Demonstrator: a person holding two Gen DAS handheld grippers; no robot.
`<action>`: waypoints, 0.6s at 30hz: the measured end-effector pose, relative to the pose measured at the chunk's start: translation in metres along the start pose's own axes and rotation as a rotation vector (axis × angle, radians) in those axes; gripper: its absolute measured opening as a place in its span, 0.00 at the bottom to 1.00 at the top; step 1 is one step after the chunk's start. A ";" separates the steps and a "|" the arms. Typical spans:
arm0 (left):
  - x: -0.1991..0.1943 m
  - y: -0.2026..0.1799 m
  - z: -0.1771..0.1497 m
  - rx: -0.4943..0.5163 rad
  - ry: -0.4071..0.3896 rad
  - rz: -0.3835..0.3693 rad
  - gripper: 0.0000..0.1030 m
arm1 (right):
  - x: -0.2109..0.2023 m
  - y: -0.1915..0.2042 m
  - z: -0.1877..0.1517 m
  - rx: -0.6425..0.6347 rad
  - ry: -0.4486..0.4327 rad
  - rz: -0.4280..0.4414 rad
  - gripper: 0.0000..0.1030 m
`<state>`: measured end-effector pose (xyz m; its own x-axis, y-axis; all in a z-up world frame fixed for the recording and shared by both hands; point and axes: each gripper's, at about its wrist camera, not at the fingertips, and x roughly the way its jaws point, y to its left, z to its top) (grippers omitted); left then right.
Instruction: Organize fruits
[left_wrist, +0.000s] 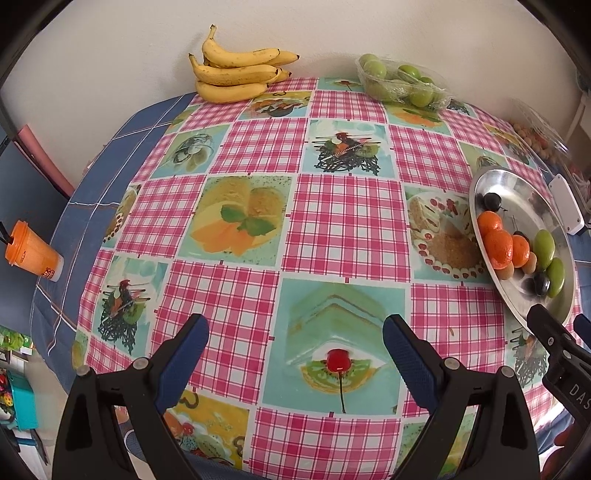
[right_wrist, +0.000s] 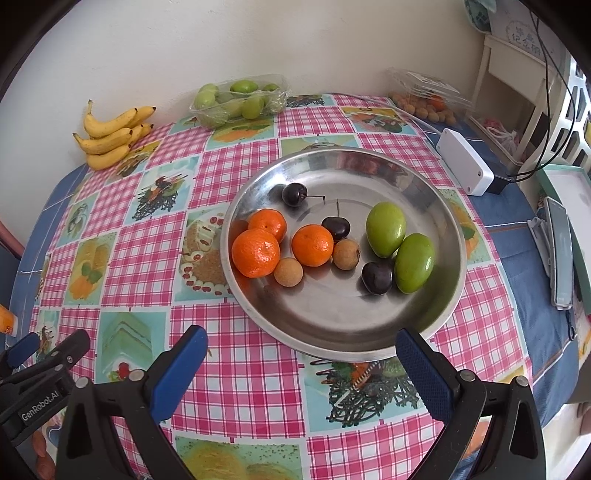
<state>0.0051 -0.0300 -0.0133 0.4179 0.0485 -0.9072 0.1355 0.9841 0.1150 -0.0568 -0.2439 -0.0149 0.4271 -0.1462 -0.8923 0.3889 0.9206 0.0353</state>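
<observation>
A steel plate on the checked tablecloth holds three oranges, three dark cherries, two green fruits and two brown longans. My right gripper is open at the plate's near rim with nothing between its fingers. My left gripper is open over bare tablecloth, left of the plate. Bananas lie at the far edge by the wall. Beside them stands a clear tray of green fruits. The right gripper shows at the left wrist view's right edge.
A clear box of longans sits at the far right. A white box with a cable lies right of the plate. An orange cup stands at the table's left edge. A phone-like device lies at the right edge.
</observation>
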 end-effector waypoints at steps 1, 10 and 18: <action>0.000 0.000 0.000 -0.002 0.000 -0.002 0.93 | 0.000 0.000 0.000 0.000 0.000 0.000 1.00; 0.000 0.002 0.000 -0.014 -0.001 0.000 0.93 | 0.002 0.000 0.000 -0.002 0.006 -0.004 1.00; -0.001 0.000 0.001 -0.005 -0.010 0.009 0.93 | 0.003 -0.001 -0.001 -0.004 0.010 -0.004 1.00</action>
<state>0.0052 -0.0297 -0.0119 0.4275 0.0552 -0.9023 0.1278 0.9844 0.1208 -0.0561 -0.2448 -0.0182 0.4171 -0.1464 -0.8970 0.3876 0.9214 0.0298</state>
